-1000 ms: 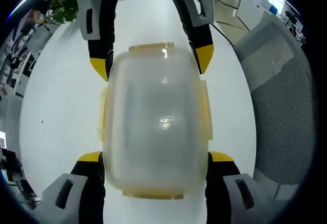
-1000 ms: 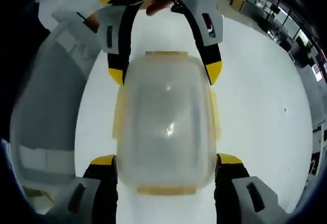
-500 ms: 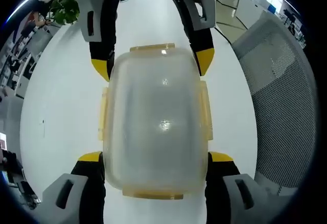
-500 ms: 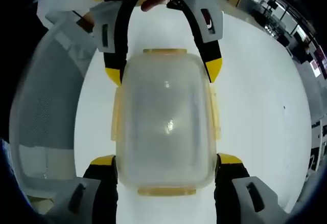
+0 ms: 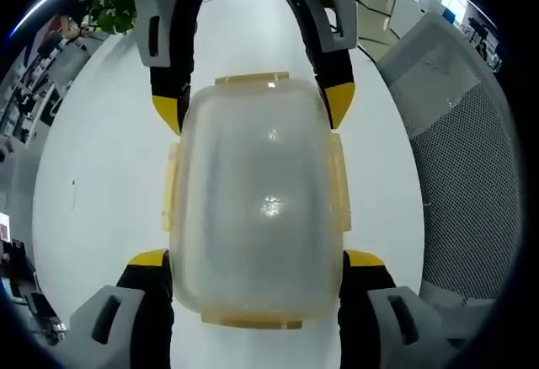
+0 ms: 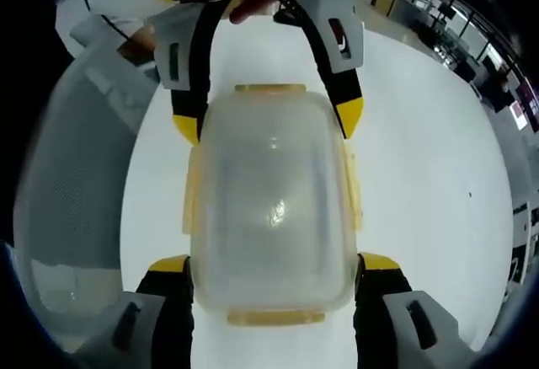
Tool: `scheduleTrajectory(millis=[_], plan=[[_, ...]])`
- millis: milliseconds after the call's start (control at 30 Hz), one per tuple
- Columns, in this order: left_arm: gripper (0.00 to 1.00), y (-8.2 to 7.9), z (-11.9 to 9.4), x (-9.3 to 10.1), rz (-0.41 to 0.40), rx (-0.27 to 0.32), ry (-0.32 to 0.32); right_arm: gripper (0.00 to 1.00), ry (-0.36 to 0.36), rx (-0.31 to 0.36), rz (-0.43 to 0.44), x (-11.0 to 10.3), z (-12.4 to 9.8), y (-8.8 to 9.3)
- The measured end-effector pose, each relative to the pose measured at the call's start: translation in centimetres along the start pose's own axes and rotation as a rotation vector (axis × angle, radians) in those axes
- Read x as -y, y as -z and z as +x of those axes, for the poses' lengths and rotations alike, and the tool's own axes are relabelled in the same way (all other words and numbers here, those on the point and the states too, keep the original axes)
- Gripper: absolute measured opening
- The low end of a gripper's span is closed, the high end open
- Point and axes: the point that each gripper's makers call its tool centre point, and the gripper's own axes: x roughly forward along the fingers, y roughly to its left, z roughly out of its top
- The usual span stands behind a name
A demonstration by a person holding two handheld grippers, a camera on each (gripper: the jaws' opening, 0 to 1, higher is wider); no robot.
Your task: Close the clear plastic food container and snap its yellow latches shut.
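The clear plastic food container (image 5: 257, 209) with its lid on sits over the white table, held from both ends. Pale yellow latches (image 5: 340, 184) lie along its sides and ends. My left gripper (image 5: 257, 261) grips its near end, one yellow-tipped jaw against each side. My right gripper (image 5: 250, 108) comes in from the top and clasps the far end. In the right gripper view the same container (image 6: 271, 209) lies between my right gripper (image 6: 274, 265) below and my left gripper (image 6: 263, 120) above. A latch (image 6: 354, 192) lies flat along its side.
The white table (image 5: 101, 175) spreads round the container. A grey mesh chair (image 5: 463, 150) stands close at the right of the left gripper view and shows as the chair (image 6: 67, 192) at the left of the right gripper view. A plant (image 5: 114, 7) and office desks lie beyond.
Both views have shifted slightly, with the chair now closer. The container stays clasped the same way by both grippers.
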Motion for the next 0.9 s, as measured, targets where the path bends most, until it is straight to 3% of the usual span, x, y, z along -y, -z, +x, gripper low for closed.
scheduleTrajectory(millis=[433,900], plan=[[0.81,2.1,-0.7,-0.3,0.011,-0.021,0.001,0.79,0.006,0.016,0.017,0.3,0.9,-2.3],[0.81,3.4,-1.1,-0.2,0.0,-0.005,0.0,0.8,0.014,0.022,0.018,0.2,1.4,-3.7]])
